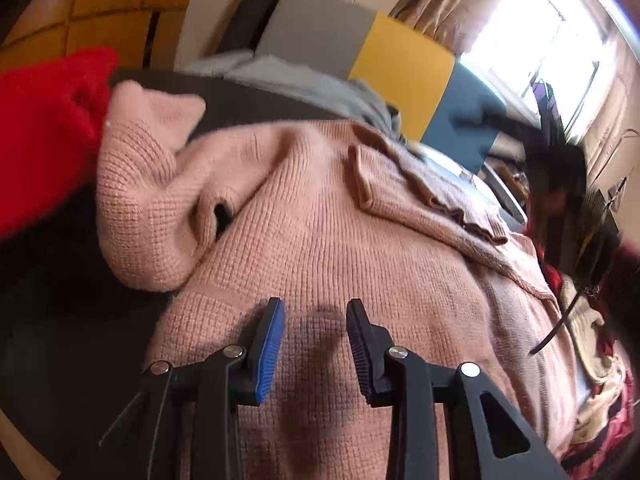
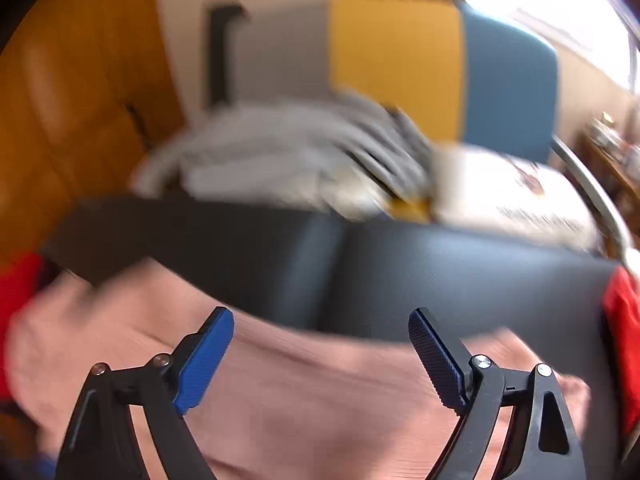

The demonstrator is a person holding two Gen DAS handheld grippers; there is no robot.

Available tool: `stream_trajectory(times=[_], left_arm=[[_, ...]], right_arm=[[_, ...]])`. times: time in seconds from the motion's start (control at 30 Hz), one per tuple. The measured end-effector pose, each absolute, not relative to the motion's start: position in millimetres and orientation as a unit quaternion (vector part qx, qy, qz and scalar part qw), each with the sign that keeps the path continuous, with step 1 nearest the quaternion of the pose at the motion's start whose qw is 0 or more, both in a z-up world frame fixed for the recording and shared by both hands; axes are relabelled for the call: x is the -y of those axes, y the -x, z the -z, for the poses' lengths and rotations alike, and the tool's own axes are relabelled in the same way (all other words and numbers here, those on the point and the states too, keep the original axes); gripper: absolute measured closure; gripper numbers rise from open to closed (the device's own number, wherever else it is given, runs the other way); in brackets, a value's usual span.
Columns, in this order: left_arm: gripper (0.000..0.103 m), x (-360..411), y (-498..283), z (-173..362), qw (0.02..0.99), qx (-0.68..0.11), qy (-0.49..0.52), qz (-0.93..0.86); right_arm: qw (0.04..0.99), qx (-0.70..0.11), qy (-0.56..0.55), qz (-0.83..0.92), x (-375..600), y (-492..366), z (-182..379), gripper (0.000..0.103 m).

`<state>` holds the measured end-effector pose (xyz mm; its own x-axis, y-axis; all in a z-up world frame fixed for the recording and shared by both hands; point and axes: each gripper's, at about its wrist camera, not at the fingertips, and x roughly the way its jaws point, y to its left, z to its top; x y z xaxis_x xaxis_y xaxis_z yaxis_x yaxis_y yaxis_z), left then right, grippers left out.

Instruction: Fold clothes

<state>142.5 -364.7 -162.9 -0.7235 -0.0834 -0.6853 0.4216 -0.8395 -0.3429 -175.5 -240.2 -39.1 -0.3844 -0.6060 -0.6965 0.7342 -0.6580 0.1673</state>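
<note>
Your left hand-held gripper [image 1: 315, 312] hung over the pink knit sweater [image 1: 320, 220] with its jaws partly spread and nothing between them. That view showed the sweater's sleeve [image 1: 148, 200] bunched beside a red garment [image 1: 44, 128]. Your right hand-held gripper [image 2: 321, 322] was spread wide and empty; its blurred view alone showed the dark sofa [image 2: 440, 272] behind the sweater.

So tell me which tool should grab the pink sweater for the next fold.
Probably the left tool. Its open jaws sit close over the pink sweater, with the sleeve and collar folds just ahead. The right tool is open wide near the sweater's far edge, facing mostly the dark sofa.
</note>
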Motion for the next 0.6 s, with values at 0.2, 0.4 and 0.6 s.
stream_trajectory(times=[0.2, 0.4, 0.6], left_arm=[[0.069, 369.2, -146.8, 167.8, 0.121, -0.255, -0.318, 0.905], [0.069, 371.5, -154.3, 168.0, 0.106, -0.268, -0.304, 0.908], [0.069, 377.6, -167.0, 166.4, 0.096, -0.297, -0.295, 0.903]], right_arm=[[0.585, -0.108, -0.483, 0.642, 405.2, 87.9, 42.8, 0.007], [0.540, -0.214, -0.560, 0.591, 513.1, 47.2, 105.1, 0.007], [0.526, -0.302, -0.539, 0.584, 534.5, 17.7, 132.3, 0.018]])
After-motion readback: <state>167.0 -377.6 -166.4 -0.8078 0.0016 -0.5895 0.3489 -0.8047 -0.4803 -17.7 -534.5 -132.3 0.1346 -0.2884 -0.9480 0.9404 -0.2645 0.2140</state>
